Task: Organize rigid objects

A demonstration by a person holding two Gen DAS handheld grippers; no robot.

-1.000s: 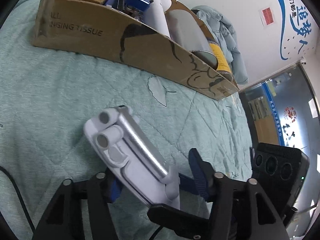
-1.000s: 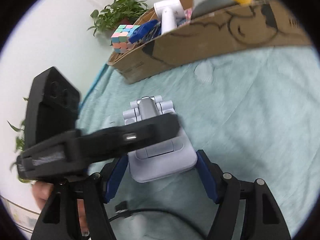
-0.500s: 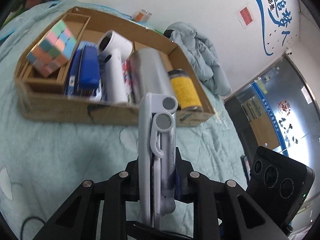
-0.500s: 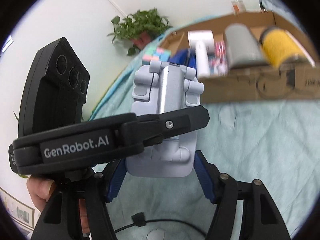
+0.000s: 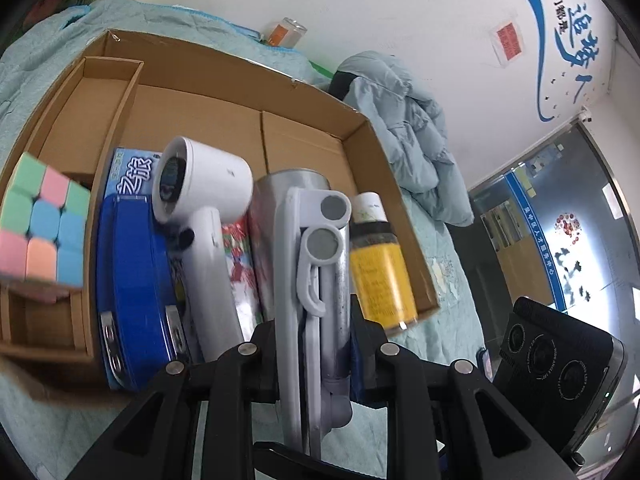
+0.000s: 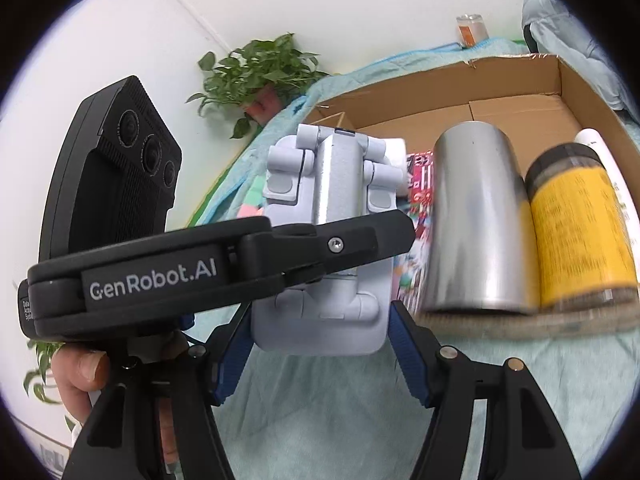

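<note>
Left wrist view: the left gripper (image 5: pixel 314 344) has its jaws clamped on the thin edges of a folded grey stand (image 5: pixel 308 280), which is held in the air just in front of the cardboard box (image 5: pixel 352 120). In the right wrist view the right gripper (image 6: pixel 320 340) has its blue pads either side of the stand's (image 6: pixel 332 240) wide base; the jaws sit about that width apart, but whether they press on it I cannot tell.

Most of the sorting looks done, judging by the box. Inside it lie a pastel cube (image 5: pixel 40 228) in a small inner tray at the left end, a blue case (image 5: pixel 132 292), a white hair dryer (image 5: pixel 200 216), a steel can (image 6: pixel 472 220) and a yellow jar (image 5: pixel 380 276) at the right end. What seems left is to set the stand into the box and let go.

The near half of the box is packed side by side, so no gap there looks wide enough; the bare cardboard at the back of the box seems the only free spot. The steel can lies directly beyond the stand and would block a straight drop. Outside the box, a pale blue jacket (image 5: pixel 404 112) lies on the bedspread (image 6: pixel 560 364) beyond its right end, a small glass jar (image 5: pixel 286 32) stands by the wall behind it, and a potted plant (image 6: pixel 260 76) sits past its left corner.
</note>
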